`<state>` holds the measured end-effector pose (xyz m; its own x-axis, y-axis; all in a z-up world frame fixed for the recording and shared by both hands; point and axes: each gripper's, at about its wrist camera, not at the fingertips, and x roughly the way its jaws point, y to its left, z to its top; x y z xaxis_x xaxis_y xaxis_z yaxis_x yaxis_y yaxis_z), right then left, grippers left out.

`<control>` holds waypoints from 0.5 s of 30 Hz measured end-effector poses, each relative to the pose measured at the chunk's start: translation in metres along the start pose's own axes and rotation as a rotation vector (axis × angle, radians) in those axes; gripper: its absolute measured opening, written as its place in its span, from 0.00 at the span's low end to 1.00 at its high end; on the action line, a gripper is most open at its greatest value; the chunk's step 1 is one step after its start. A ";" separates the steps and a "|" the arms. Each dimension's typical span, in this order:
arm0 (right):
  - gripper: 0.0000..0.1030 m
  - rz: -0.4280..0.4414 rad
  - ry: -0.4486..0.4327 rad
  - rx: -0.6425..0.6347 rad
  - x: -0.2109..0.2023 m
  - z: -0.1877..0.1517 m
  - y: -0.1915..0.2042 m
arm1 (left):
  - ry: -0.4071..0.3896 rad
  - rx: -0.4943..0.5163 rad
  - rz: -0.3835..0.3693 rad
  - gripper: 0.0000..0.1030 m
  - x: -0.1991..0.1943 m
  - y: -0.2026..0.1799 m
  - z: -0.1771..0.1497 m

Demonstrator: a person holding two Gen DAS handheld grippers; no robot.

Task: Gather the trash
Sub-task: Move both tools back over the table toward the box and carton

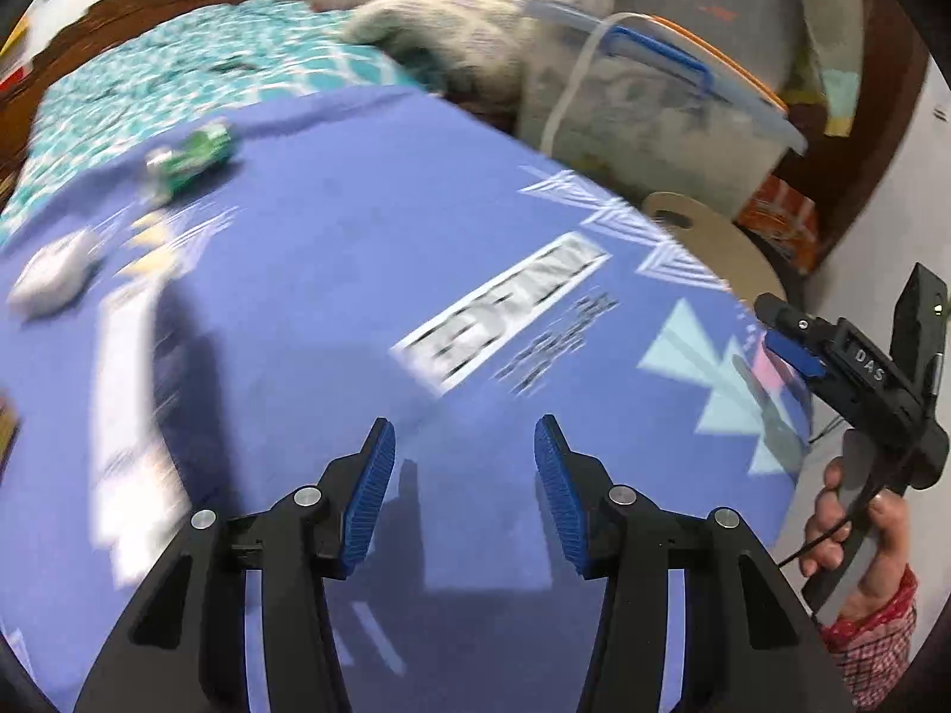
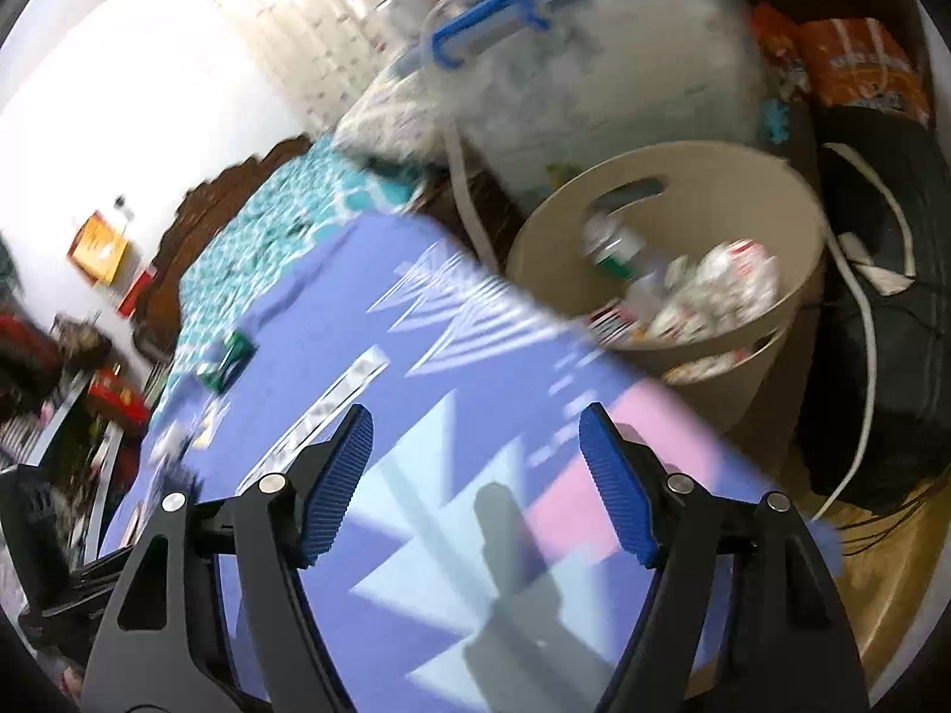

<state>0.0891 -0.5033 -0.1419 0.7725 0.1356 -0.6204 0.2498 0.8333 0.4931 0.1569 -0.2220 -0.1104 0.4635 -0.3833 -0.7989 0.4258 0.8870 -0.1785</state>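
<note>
Left gripper (image 1: 463,487): nearest the left wrist camera, black arms with blue ribbed pads (image 1: 371,499), jaws spread apart with nothing between them, tilted downward over a purple sheet (image 1: 333,273) printed with pale triangles and a grey label. Right gripper (image 2: 475,475): nearest the right wrist camera, same build, jaws spread wider, nothing between the pads (image 2: 618,493), angled down over the sheet's pink and light-blue triangles; its shadow falls on the cloth just ahead. Hand (image 1: 856,540): at the right edge of the left wrist view, fingers wrapped round the right gripper's black handle, a red patterned sleeve (image 1: 874,636) at the wrist, a thin black cable trailing below. Green can (image 1: 196,154): crushed, lying on its side on the sheet's far left part, well apart from both grippers; blurred. White crumpled item (image 1: 53,273): on the sheet near the left edge, nearer than the can; too blurred to identify. Beige bin (image 2: 796,226): round, with a slot handle in the wall, standing just beyond the sheet's right edge, holding mixed trash (image 2: 701,291) including a bottle and red-and-white wrappers. Teal patterned cover (image 1: 166,77): lies beyond the purple sheet. Clear storage box (image 2: 624,89): behind the bin, with a blue handle and an orange-rimmed lid. Black bag (image 2: 879,309): right of the bin, white strap across it. Grey blanket (image 1: 463,30): heaped at the far end beside the box.
</note>
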 end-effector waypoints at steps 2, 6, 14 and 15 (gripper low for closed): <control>0.70 0.018 0.033 -0.038 0.006 -0.011 0.021 | -0.001 -0.023 0.017 0.46 -0.010 0.014 -0.011; 0.70 0.065 0.096 -0.097 0.017 -0.035 0.062 | -0.008 -0.058 0.040 0.46 -0.032 0.039 -0.034; 0.70 0.148 0.223 -0.213 0.044 -0.079 0.141 | -0.025 -0.098 0.073 0.47 -0.057 0.070 -0.070; 0.70 0.155 0.234 -0.225 0.046 -0.083 0.149 | -0.029 -0.112 0.077 0.47 -0.061 0.078 -0.075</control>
<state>0.1137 -0.3285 -0.1474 0.6296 0.3674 -0.6846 -0.0151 0.8868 0.4620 0.1037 -0.1102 -0.1182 0.5143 -0.3186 -0.7962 0.2993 0.9367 -0.1815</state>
